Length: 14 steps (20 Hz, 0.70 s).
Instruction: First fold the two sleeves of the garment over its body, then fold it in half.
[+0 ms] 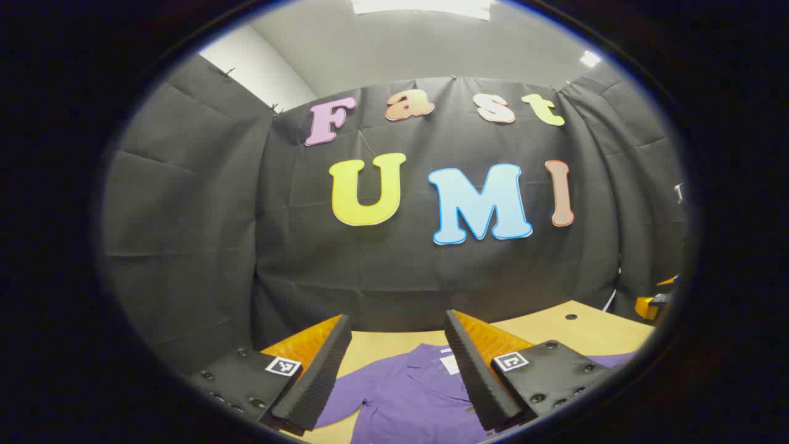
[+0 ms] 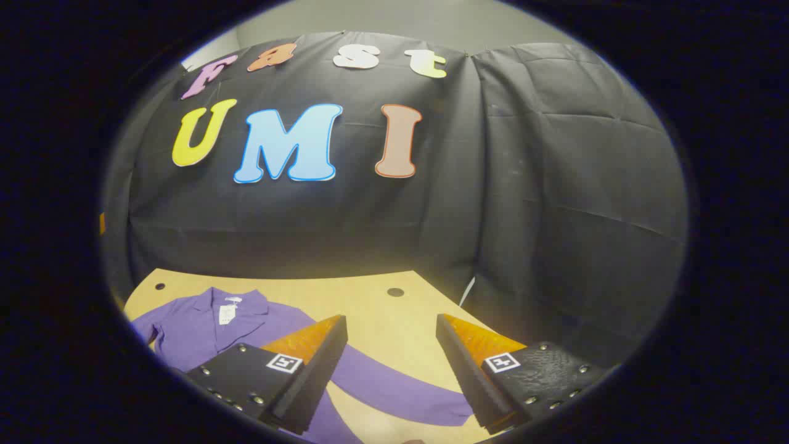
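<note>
Tabletop (image 2: 370,302): tan board, lower frame. Purple garment (image 2: 203,327) lies flat at lower left of right gripper view, one sleeve (image 2: 394,385) stretched out. Looks thin, limp, light; pinch sleeve near cuff. Left claw (image 1: 397,364) and right claw (image 2: 391,364) both agape, empty.

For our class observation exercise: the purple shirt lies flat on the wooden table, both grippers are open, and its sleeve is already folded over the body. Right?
Not quite: in the right gripper view the sleeve lies spread out on the table, not folded over the purple shirt. The rest stands.
</note>
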### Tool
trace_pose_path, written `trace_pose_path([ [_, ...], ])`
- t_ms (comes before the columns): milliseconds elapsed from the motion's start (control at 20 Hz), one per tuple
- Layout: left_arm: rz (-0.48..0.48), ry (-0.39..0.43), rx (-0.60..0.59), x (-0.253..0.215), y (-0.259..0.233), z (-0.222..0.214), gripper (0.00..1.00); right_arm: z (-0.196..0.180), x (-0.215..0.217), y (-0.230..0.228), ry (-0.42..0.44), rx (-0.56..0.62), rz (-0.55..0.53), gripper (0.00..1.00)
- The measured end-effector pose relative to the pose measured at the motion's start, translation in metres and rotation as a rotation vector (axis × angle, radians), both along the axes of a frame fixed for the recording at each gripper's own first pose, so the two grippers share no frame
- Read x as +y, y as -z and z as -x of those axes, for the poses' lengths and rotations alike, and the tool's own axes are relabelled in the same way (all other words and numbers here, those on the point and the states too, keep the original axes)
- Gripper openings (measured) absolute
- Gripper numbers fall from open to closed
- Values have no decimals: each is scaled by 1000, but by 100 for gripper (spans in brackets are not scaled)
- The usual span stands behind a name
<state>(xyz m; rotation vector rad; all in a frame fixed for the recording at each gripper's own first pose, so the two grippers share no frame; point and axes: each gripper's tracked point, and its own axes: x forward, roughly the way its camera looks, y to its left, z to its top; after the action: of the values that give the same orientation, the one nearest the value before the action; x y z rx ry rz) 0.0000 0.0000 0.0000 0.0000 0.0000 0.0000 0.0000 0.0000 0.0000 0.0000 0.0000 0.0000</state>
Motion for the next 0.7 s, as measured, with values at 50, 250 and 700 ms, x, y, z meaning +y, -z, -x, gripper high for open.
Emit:
trace_pose_path([
  [50, 1, -1, -2, 0, 0, 0, 100, -2, -3, 0, 8, 3, -3, 92],
  [250, -3, -5, -3, -1, -1, 0, 100, -3, -10, 1, 18, -1, -11, 92],
  [700, 9, 1, 15, -2, 3, -3, 100, 23, 27, -64, -142, -276, -26, 93],
])
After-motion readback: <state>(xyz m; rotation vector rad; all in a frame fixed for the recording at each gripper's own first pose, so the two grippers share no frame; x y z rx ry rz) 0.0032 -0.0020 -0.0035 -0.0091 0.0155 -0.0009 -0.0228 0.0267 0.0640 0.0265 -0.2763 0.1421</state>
